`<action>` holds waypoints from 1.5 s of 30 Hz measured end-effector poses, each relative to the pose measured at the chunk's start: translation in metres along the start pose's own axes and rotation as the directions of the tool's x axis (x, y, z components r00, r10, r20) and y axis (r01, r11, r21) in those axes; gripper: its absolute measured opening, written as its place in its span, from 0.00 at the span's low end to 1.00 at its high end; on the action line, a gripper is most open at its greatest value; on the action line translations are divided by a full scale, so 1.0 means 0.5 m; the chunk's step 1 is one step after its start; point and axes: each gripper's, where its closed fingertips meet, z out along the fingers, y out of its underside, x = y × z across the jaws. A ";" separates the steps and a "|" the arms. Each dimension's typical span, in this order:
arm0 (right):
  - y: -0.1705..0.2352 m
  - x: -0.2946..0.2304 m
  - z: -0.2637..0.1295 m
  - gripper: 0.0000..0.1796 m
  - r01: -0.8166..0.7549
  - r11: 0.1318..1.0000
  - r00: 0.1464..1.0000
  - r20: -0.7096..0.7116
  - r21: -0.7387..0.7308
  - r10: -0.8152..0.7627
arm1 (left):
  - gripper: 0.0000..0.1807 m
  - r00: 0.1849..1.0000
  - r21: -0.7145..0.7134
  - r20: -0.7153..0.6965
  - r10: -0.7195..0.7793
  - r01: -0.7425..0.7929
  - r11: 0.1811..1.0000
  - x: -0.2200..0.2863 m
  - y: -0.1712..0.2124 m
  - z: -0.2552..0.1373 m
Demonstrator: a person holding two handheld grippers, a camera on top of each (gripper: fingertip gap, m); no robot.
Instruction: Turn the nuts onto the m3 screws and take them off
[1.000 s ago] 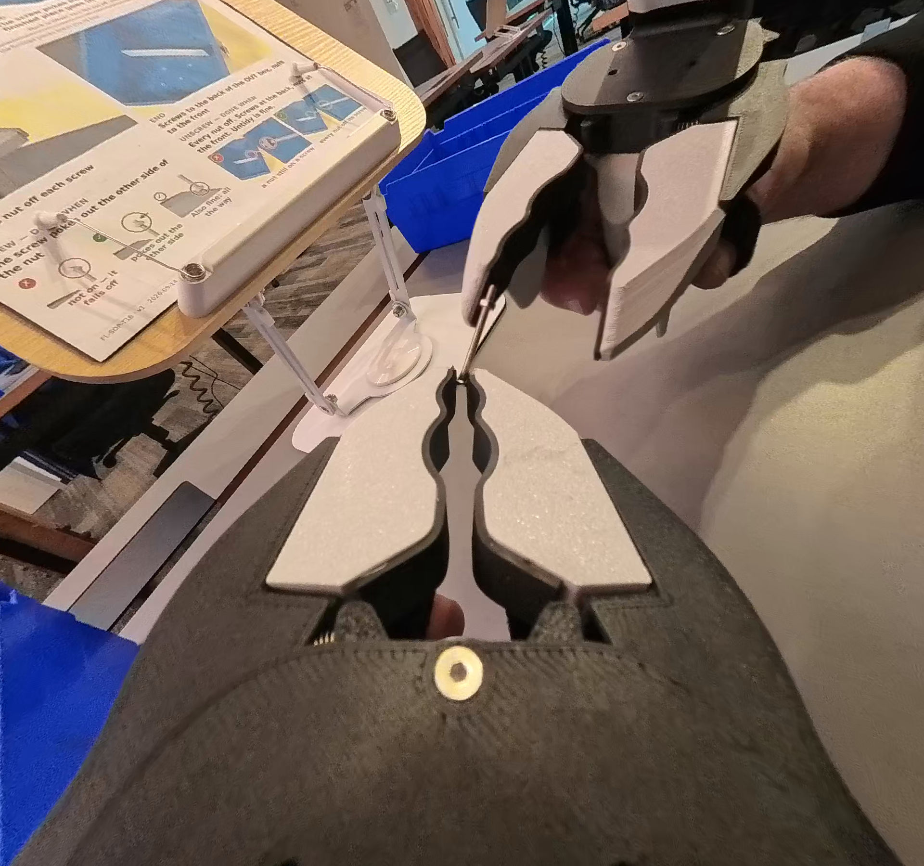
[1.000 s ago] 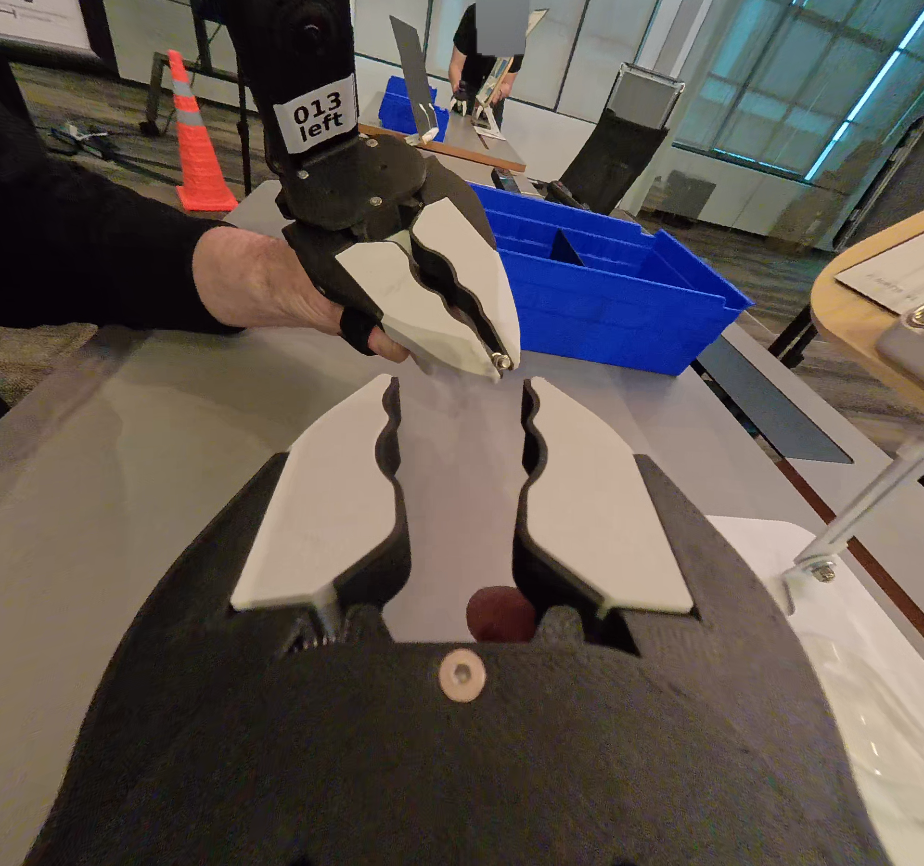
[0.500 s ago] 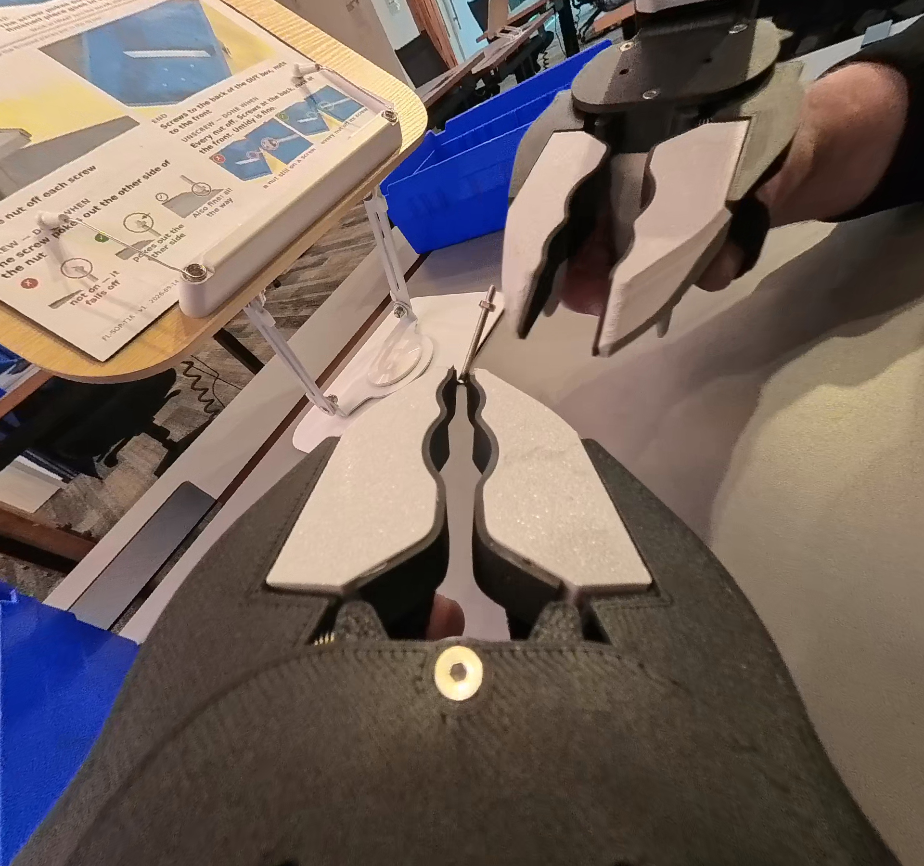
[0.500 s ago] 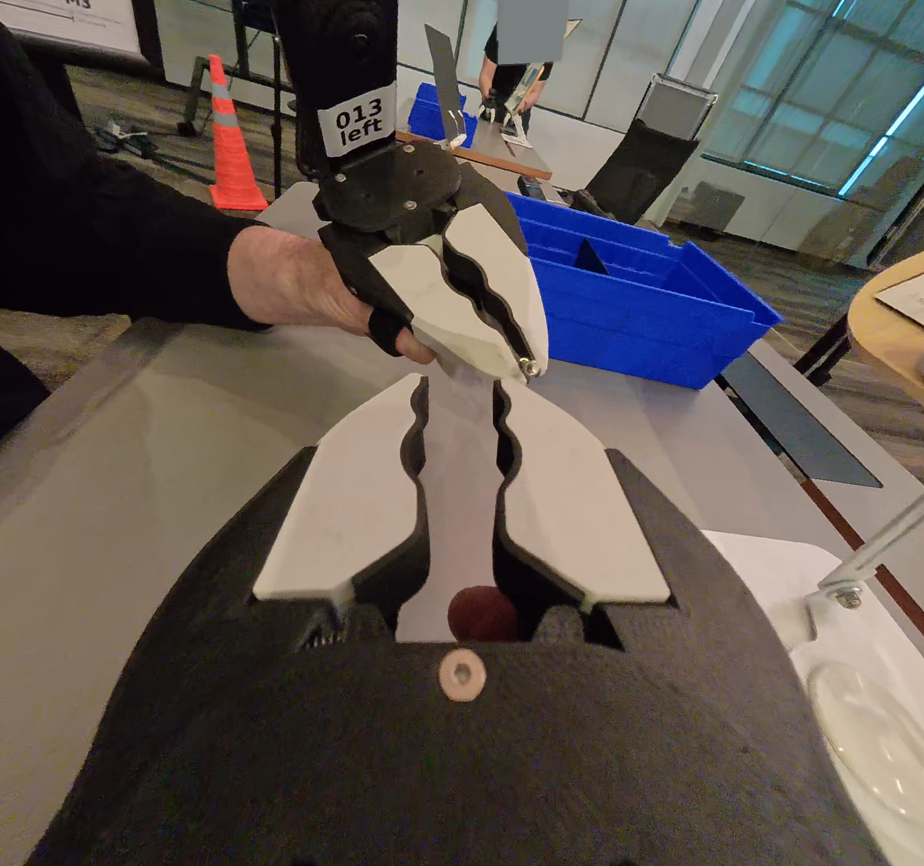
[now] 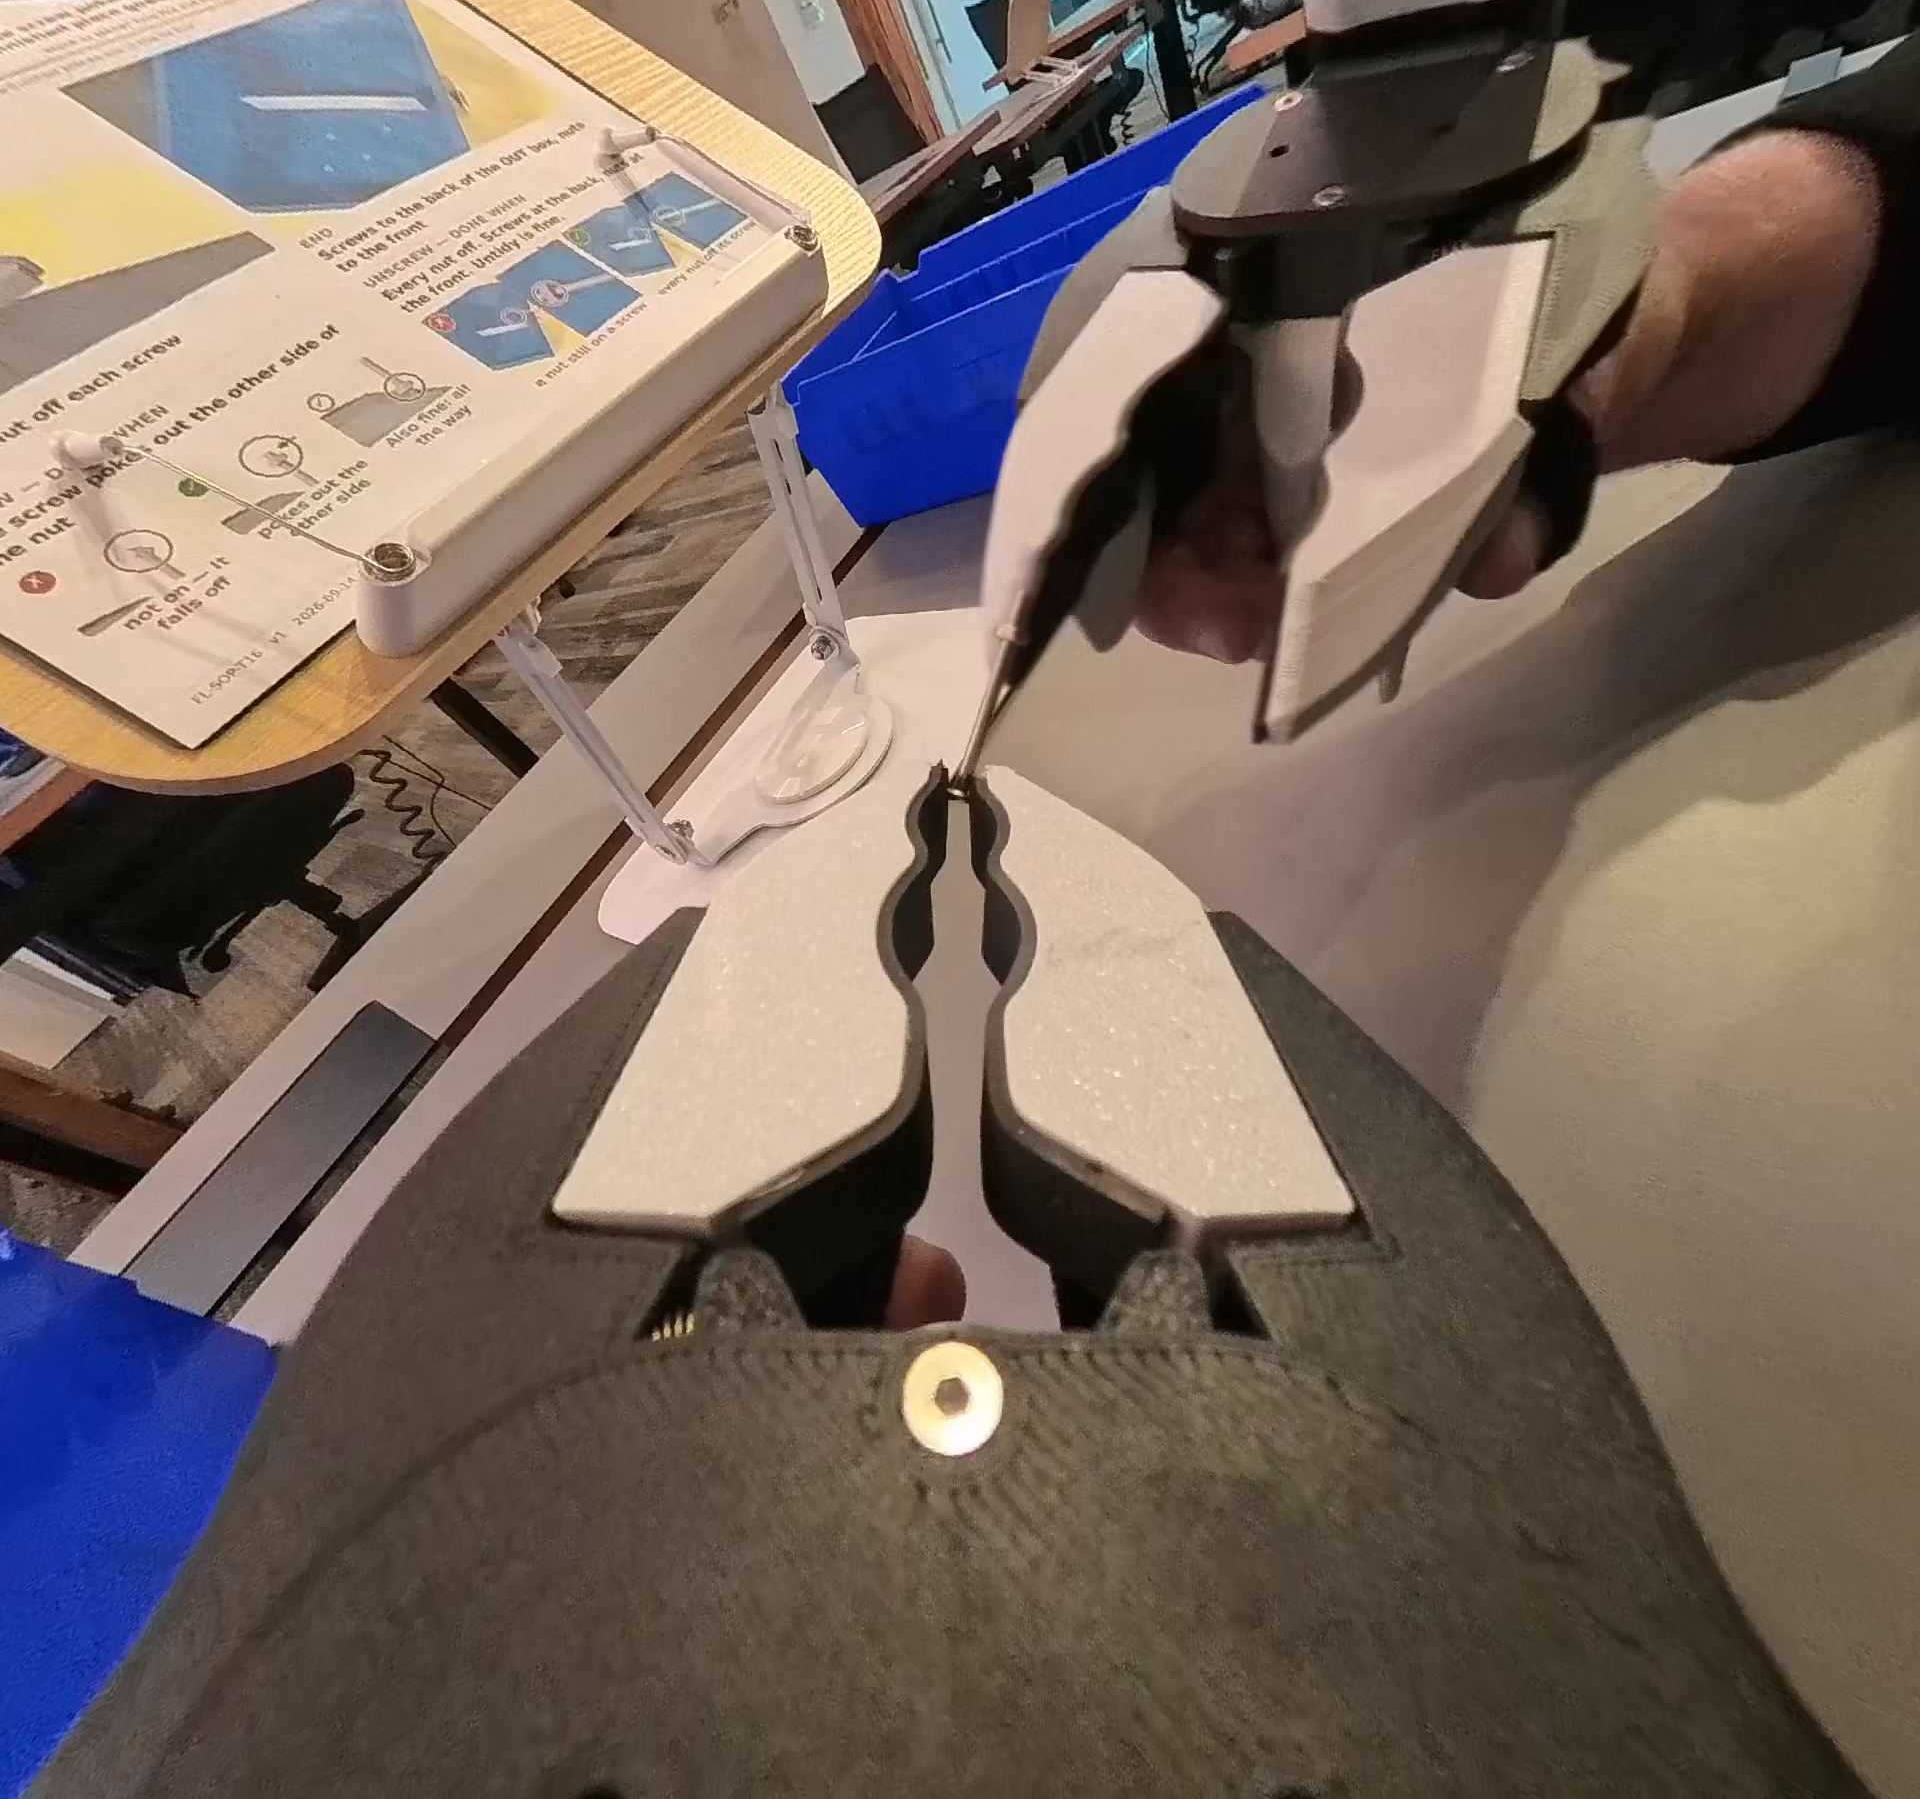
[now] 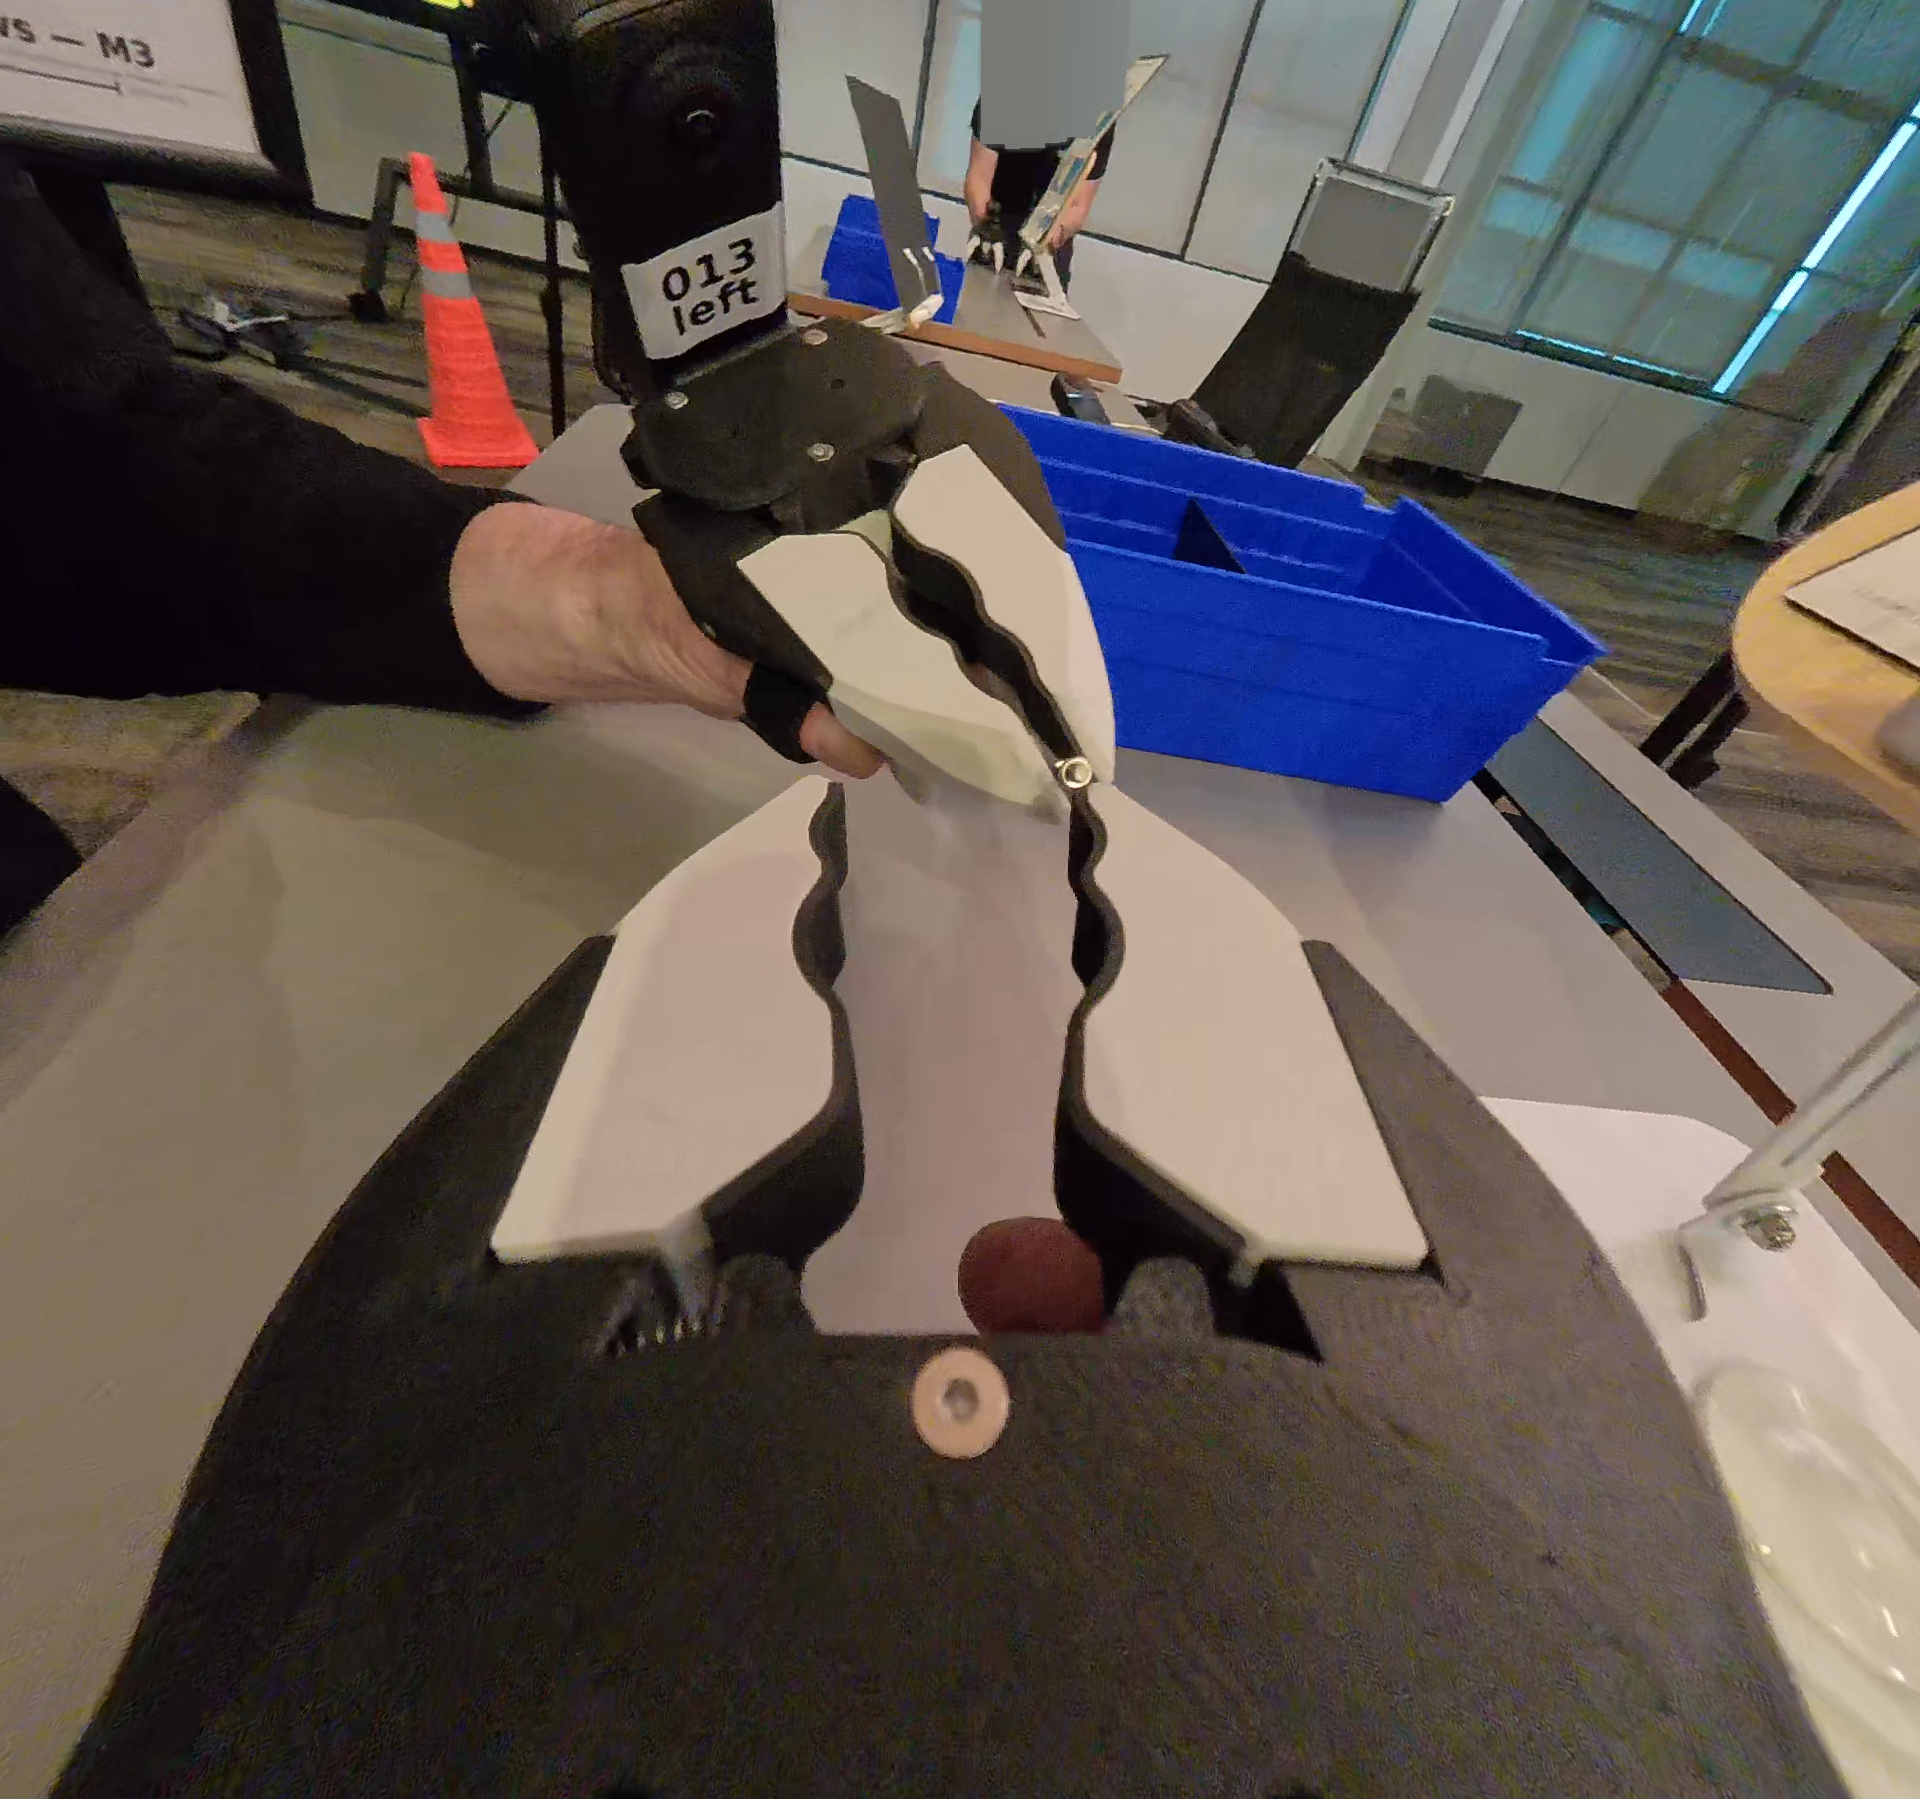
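The left gripper (image 5: 958, 785) is being kept clamped on the foot of an M3 screw (image 5: 985, 705), whose shaft is pointing up and away toward the right gripper (image 5: 1138, 674). That gripper's jaws are being held apart, one fingertip (image 5: 1023, 606) touching the screw's far end.

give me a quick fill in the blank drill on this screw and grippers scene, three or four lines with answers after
1. The thin screw is pinched at the tips of the ____ gripper.
2. The right gripper has its fingers ____, with nothing clamped between them.
3. The bin on the table behind the grippers is ____ in colour.
4. The instruction sheet lies on a board made of ____.

Answers: left; open; blue; wood
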 end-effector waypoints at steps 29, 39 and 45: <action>0.005 0.028 -0.008 0.13 -0.051 0.998 0.996 -0.069 -0.021 0.050 | 0.02 1.000 -0.034 -0.018 0.023 -0.023 0.999 0.015 0.013 0.016; 0.018 0.035 -0.009 0.06 -0.042 0.997 0.995 -0.090 -0.061 0.037 | 0.02 0.999 -0.034 -0.019 0.029 -0.030 0.999 0.018 0.011 0.017; 0.021 0.040 -0.012 0.03 -0.043 0.997 0.994 -0.099 -0.067 0.036 | 0.02 0.999 -0.036 -0.022 0.032 -0.033 0.999 0.020 0.012 0.018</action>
